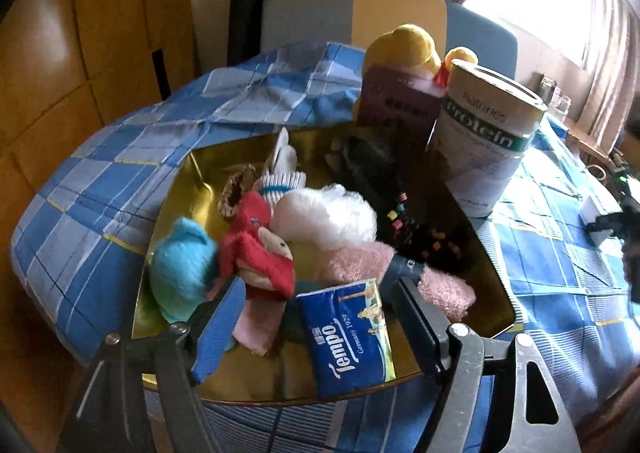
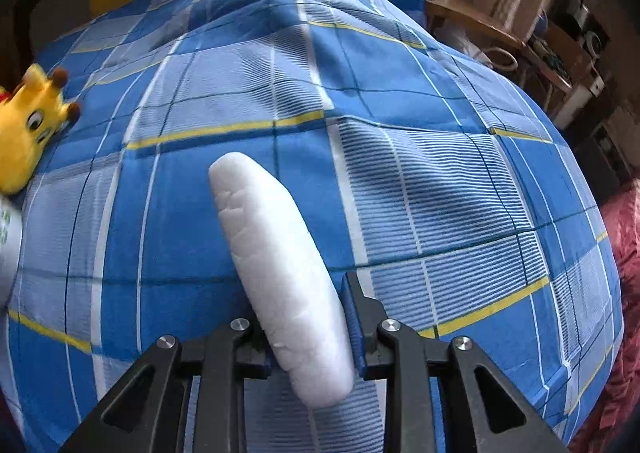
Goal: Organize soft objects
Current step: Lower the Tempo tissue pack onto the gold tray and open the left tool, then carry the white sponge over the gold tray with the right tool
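- Two handheld grippers work over a bed covered in a blue checked sheet (image 2: 248, 85) with white and yellow lines; each is seen from its own wrist camera.
- The left gripper (image 1: 316, 313) hangs released over a gold-lined tray (image 1: 200, 181) resting on the sheet; its jaws stand wide apart and press on nothing; a blue Tempo tissue pack (image 1: 350, 333) lies in the tray's near edge, below and between them.
- The tray holds a heap of soft things: a light blue plush (image 1: 182, 265) at the left; a red plush doll (image 1: 256, 253) beside it; a white mesh puff (image 1: 326, 219) in the middle; a pink fluffy cloth (image 1: 372, 265) in front of the puff; a white striped sock (image 1: 282, 177) behind; a dark item with small coloured bits (image 1: 416, 229) to the right, too dim to identify.
- Beyond the tray stand a purple box (image 1: 396, 105) and a white protein can (image 1: 488, 141); a yellow plush toy (image 1: 404, 45) sits behind them.
- The right gripper (image 2: 310, 337) is clenched on a long white foam piece (image 2: 276, 265); the foam juts forward from the jaws above the sheet, well apart from the tray.
- In the right view the yellow plush toy lies at the far left edge; cluttered wooden furniture (image 2: 480, 25) stands beyond the bed.
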{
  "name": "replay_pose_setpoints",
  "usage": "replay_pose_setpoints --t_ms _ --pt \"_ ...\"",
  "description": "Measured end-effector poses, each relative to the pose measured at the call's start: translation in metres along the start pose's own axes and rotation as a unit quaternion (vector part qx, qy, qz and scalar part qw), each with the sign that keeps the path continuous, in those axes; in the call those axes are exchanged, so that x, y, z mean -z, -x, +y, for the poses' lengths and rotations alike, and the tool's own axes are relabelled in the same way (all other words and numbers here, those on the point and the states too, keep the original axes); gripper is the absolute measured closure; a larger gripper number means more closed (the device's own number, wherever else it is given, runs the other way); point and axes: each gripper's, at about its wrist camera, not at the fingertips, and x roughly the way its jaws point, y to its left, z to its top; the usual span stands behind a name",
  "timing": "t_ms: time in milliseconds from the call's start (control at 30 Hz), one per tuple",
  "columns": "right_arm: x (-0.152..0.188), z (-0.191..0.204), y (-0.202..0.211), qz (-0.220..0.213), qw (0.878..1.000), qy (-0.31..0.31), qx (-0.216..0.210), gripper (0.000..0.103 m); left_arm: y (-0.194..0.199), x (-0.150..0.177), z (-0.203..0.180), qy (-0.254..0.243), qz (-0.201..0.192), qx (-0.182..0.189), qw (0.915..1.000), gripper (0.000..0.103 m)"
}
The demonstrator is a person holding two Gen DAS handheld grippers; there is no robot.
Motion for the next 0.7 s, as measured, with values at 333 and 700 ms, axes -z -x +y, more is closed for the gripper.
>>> replay_pose_setpoints --t_ms 333,700 --pt "-0.08 0.086 0.04 -0.026 0.999 0.026 -0.017 0.077 0.005 0.001 0.01 0.006 -0.008 0.01 0.9999 0.027" --pt "-0.151 0.252 0.127 -0.102 0.982 0.147 -0.062 0.077 0.001 0.006 0.025 0.017 -0.003 0.017 0.9997 0.027"
